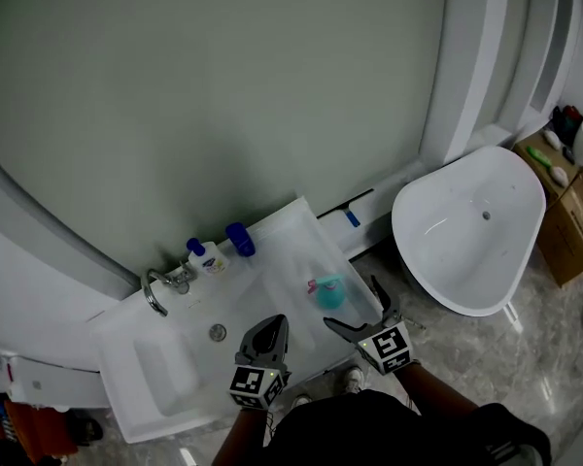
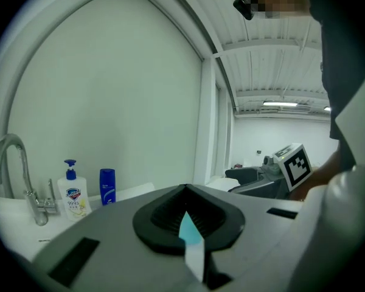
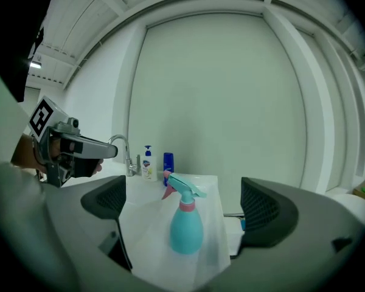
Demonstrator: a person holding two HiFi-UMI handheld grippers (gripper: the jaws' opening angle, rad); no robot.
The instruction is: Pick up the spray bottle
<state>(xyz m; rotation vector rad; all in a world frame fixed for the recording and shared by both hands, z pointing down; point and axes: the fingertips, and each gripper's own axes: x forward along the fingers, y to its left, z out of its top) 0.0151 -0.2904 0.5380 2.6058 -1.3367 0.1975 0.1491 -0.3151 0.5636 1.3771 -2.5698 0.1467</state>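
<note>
While the left gripper (image 1: 268, 330) hangs at the sink unit's (image 1: 282, 250) near edge, jaws pressed together, empty, the right gripper (image 1: 352, 304) is spread wide. Teal spray bottle (image 1: 328, 290) upright just ahead, framed between those jaws, untouched. Farther back: soap pump (image 1: 207, 257), blue bottle (image 1: 239, 239), faucet (image 1: 160, 287).

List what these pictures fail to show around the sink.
- Spray bottle: the left gripper view shows only a teal sliver past the left hand-held gripper's shut jaws.
- Blue bottle: label print too small in every view.
- Sink front edge: head view, partly covered by the person's dark clothing.
</note>
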